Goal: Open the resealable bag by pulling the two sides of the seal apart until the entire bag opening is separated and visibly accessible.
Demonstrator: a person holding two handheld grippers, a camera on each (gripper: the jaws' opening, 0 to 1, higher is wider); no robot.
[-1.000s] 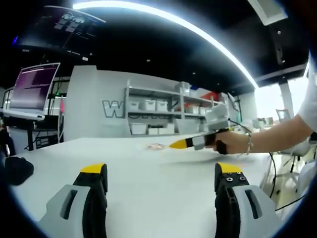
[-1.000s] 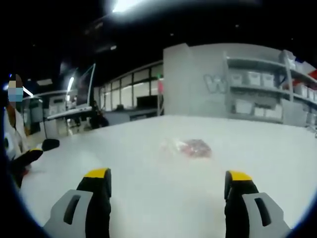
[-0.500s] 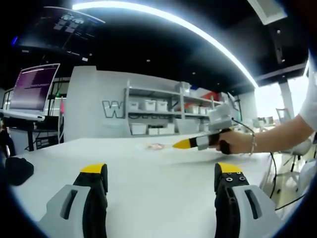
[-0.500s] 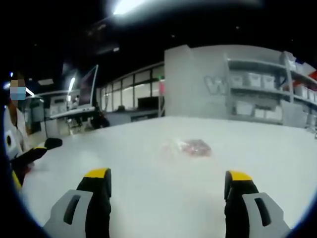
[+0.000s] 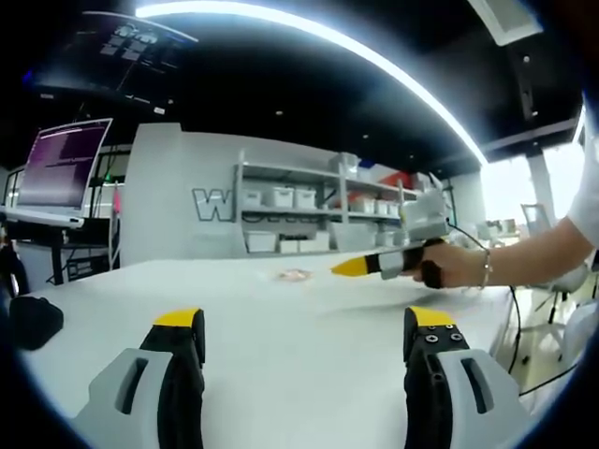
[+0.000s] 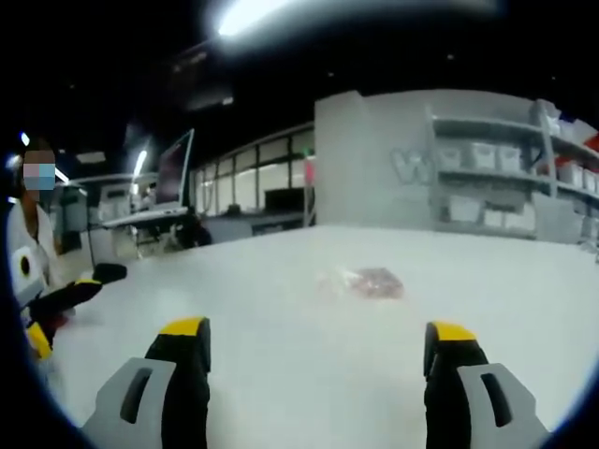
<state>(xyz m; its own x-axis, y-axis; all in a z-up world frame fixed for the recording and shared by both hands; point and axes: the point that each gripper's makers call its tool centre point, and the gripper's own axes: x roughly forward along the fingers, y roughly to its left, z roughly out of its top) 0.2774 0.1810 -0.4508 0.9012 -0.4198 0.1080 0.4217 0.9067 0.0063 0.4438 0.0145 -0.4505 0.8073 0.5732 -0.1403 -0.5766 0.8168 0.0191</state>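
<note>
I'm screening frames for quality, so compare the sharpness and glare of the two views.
Left gripper view: sharp, fisheye-bent, a bright ceiling light strip glaring overhead, the right tool crisp. Right gripper view: soft and hazy, the bag a blurred reddish patch on the white table.

Left gripper (image 5: 304, 341): two black jaws, yellow tip caps, grey moulded shells with slot cutouts; small screw heads on one jaw's face under cap.
Right gripper (image 6: 318, 351): same build, black jaws, yellow caps, grey slotted shells.
Person's hand (image 5: 449, 265): bracelet (image 5: 484, 269) on wrist, white sleeve (image 5: 590, 201) above; thin black cable (image 5: 513, 313) trailing below.
</note>
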